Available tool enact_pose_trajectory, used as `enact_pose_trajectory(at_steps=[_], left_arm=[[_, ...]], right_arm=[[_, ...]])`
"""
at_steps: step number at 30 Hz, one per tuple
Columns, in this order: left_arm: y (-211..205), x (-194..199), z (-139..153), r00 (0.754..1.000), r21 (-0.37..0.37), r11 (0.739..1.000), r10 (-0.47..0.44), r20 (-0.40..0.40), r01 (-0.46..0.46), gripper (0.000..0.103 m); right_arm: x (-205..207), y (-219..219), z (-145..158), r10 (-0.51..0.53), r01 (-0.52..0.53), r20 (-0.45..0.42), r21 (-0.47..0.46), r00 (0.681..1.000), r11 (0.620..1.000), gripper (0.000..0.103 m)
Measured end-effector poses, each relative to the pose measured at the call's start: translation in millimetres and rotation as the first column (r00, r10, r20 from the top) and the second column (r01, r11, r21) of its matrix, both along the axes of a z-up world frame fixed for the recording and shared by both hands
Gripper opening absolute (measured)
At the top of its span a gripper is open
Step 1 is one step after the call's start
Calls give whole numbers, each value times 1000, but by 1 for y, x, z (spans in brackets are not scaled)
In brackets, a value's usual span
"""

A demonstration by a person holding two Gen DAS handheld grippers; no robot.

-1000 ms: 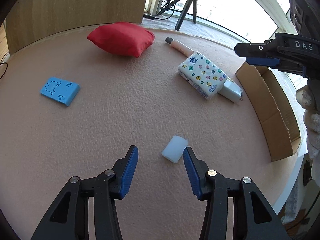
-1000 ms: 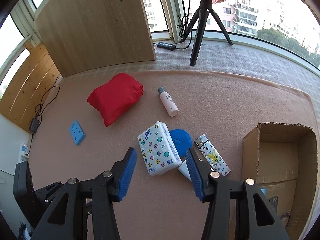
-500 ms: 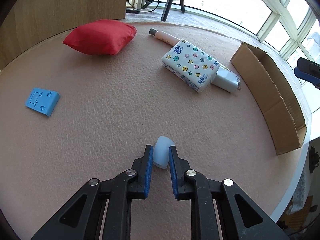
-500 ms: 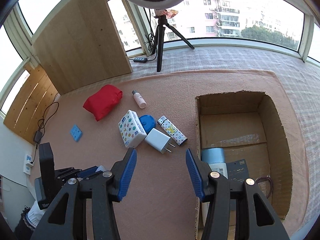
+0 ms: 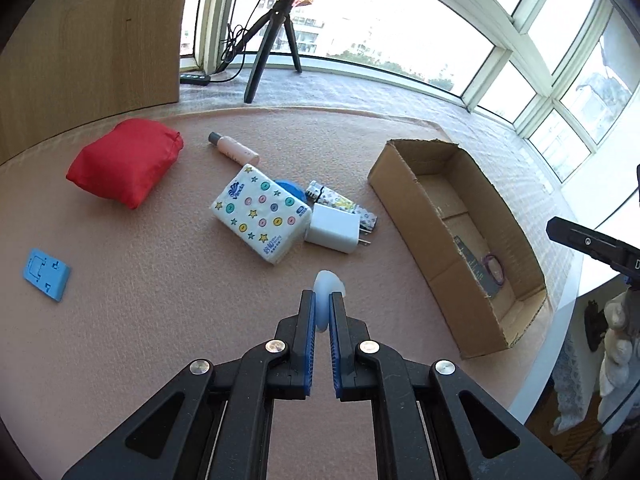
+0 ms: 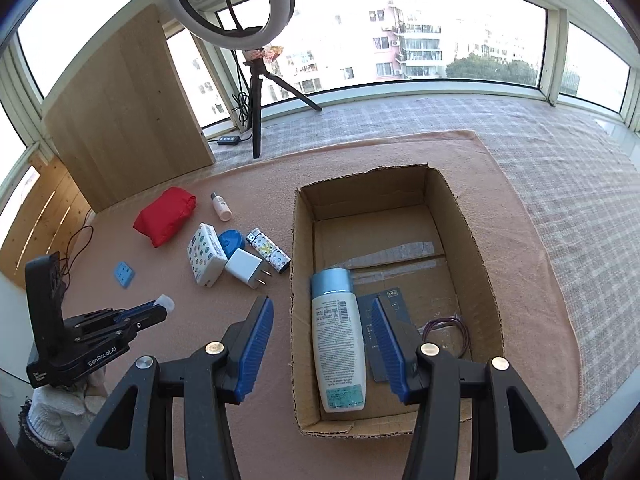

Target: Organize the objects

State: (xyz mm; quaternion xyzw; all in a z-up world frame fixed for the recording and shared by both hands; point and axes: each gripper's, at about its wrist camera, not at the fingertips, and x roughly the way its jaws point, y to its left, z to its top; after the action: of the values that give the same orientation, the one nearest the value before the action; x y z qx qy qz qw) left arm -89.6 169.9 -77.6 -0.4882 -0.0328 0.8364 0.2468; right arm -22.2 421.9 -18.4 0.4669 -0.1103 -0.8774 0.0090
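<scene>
Gripping a small pale translucent block point(image 5: 327, 286) between its blue pads, the left gripper point(image 5: 321, 314) has its jaws nearly closed on it and holds it above the pinkish mat point(image 5: 160, 300), clear of the surface as seen from the right wrist view. The block's rounded end pokes out past the fingertips. Just beyond it on the mat lie a white charger point(image 5: 334, 229), a patterned tissue pack point(image 5: 260, 212), a blue round lid point(image 6: 231, 241) and a patterned lighter point(image 5: 344, 206), all bunched together and touching or nearly so. Farther back rest a small pink bottle point(image 5: 234, 149) and a red pouch point(image 5: 126, 160); a blue plastic plate point(image 5: 46, 274) lies well apart to the left. The cardboard box point(image 6: 294, 240) stands open to the right of the cluster, holding a white lotion bottle point(image 6: 338, 344) with a blue cap, a dark card point(image 6: 394, 300) and a purple hair tie point(image 6: 448, 326). The right gripper point(image 6: 322, 344) hangs over the box's near end with its jaws wide apart and nothing between them, the lotion bottle lying below.
</scene>
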Motion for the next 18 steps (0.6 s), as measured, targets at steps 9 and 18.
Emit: enact_pose_trajectory(at_steps=[9,18], left_arm=[[129,-2,14,980,25,980,-197,-14,197,7],[206,2,4,954,5,954,-298,3,298,34]], right_arm=[[38,49,-2,-88,88,11,0,996,996,47],[58,81,-5,-136,137,19,-11,990,991,47]])
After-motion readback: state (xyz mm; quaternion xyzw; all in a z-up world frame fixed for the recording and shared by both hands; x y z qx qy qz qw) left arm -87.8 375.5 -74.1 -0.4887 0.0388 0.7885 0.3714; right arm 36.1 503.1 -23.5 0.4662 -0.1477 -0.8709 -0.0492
